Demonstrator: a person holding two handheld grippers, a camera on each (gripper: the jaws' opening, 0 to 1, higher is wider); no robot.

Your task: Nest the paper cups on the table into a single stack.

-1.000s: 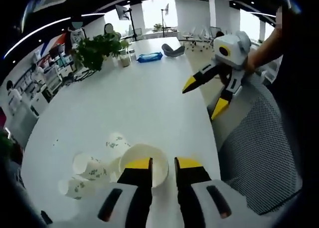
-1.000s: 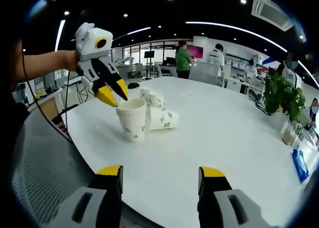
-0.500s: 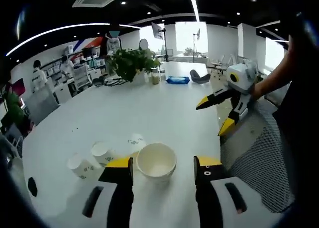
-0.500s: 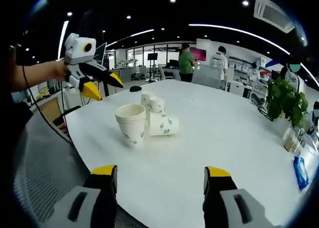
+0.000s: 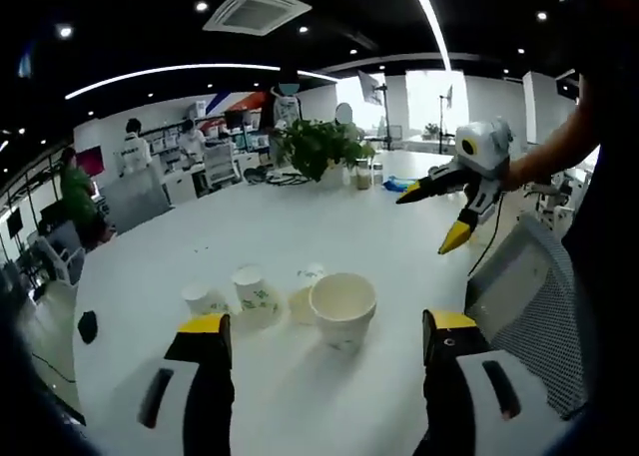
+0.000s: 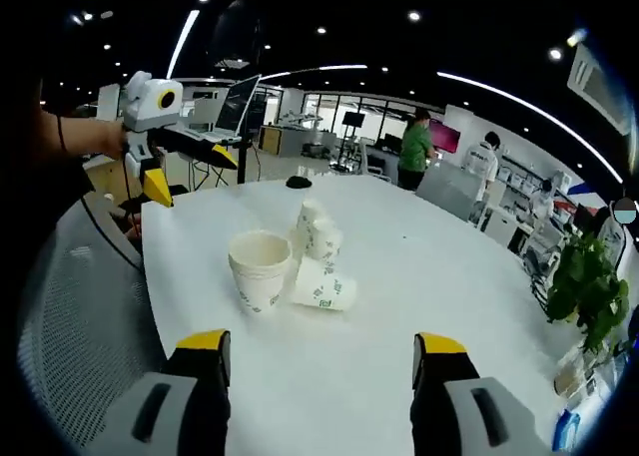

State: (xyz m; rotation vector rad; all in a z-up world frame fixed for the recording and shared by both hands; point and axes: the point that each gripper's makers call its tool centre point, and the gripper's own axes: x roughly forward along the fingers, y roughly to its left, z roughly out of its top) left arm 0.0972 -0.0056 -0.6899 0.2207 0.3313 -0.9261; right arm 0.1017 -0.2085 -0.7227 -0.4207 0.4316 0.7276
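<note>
In the left gripper view the left gripper (image 5: 324, 338) hangs over the near edge of the white table (image 5: 250, 227), jaws spread wide and holding nothing; just beyond its tips an upright paper cup (image 5: 343, 307) stands close to that edge, mouth up; behind it a tipped cup (image 5: 304, 294) lies on its side, touching or nearly touching it; further along stand two inverted cups (image 5: 258, 294), close together; a mesh chair (image 5: 529, 306) sits off the table's edge; beyond, the right gripper (image 5: 439, 209) is held in the air with jaws parted and nothing between them; a potted plant (image 5: 319, 147) stands toward the far edge.

In the right gripper view the right gripper (image 6: 319, 351) is likewise agape and empty; the cups sit ahead near the table's corner.
</note>
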